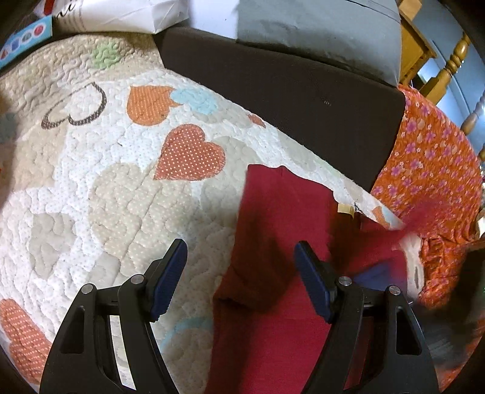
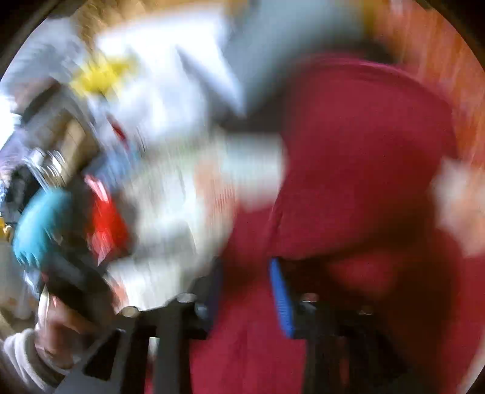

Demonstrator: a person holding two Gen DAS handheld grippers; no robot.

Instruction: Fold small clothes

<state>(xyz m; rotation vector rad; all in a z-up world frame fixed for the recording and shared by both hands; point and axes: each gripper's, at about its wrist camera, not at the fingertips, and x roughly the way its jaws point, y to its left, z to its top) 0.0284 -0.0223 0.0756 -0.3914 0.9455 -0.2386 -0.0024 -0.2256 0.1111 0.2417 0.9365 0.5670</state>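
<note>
A dark red garment [image 1: 272,248] lies on the quilted heart-print bedcover [image 1: 106,188], running from the middle towards the lower right. My left gripper [image 1: 239,272] is open above it, the left pad over the quilt and the right pad [image 1: 312,282] over the red cloth. The right wrist view is badly motion-blurred. It shows the red garment [image 2: 357,157] filling the right half. My right gripper [image 2: 248,297] has a blue pad [image 2: 282,300] visible with red cloth between the fingers; whether it grips the cloth is unclear.
A dark brown headboard or cushion [image 1: 288,91] borders the quilt at the back. An orange floral cloth [image 1: 430,169] lies at the right. A grey pillow [image 1: 318,27] and white bags [image 1: 121,15] sit behind. A wooden bed post [image 1: 448,63] stands at far right.
</note>
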